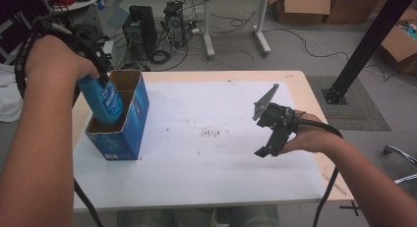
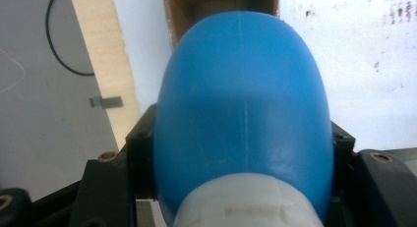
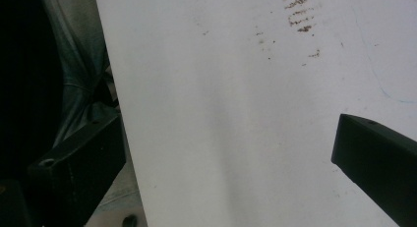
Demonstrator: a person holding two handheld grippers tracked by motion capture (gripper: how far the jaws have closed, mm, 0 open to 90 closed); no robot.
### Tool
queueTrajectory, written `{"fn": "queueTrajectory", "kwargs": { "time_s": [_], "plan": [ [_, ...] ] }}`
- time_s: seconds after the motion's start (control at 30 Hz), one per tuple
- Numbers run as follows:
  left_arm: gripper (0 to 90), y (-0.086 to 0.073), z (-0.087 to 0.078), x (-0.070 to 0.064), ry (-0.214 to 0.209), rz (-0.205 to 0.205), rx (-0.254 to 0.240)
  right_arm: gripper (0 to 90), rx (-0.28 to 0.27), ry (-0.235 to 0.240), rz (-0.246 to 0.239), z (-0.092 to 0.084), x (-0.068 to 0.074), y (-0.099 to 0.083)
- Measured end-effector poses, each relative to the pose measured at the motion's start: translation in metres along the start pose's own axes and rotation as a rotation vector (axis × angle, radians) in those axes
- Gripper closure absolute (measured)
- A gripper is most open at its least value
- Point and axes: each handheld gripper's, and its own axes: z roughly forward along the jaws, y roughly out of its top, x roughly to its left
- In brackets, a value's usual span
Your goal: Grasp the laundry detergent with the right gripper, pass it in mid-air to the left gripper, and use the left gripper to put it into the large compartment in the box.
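The blue plastic bottle (image 1: pixel 104 100) hangs base-down in the open top of the blue cardboard box (image 1: pixel 127 131), which stands near the left edge of the table (image 1: pixel 295 84), on the white sheet (image 1: pixel 206 153) that covers most of it. The bottle's long axis runs nearly upright, tipped a little so its upper end leans toward the table's left edge, and its lower half is already below the box's rim, against the inside of the brown cardboard walls as far as the high view lets one judge. The left gripper (image 1: pixel 96 72) has it from above: in the left gripper view the bottle (image 2: pixel 241 114) swells out from between the two black jaws, which clamp its shoulder on either side just past the white cap (image 2: pixel 248 202), so the bottle lies straight ahead of the jaws, along their reach, with the box mouth (image 2: pixel 221 3) directly beyond its base. The move ahead seems to turn on that alignment: base centred over the opening, then straight down. The right gripper (image 1: pixel 268 151) is well apart, low over the sheet toward the table's right edge, its jaws spread wide with nothing between them; the right gripper view looks down on the bare, faintly stained sheet (image 3: pixel 236 114).
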Motion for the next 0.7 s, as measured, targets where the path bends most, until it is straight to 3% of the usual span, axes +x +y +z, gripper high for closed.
{"fn": "queueTrajectory", "kwargs": {
  "time_s": [0.43, 0.7],
  "plan": [
    [38.5, 0.008, 0.054, -0.002, 0.015, 0.008, 0.045, 0.0, -0.009, 0.003, 0.004, 0.003, 0.0, -0.002],
    [38.5, 0.012, 0.087, -0.005, 0.0, 0.008, 0.063, 0.0, -0.009, 0.001, 0.005, 0.001, 0.001, -0.002]
  ]
}}
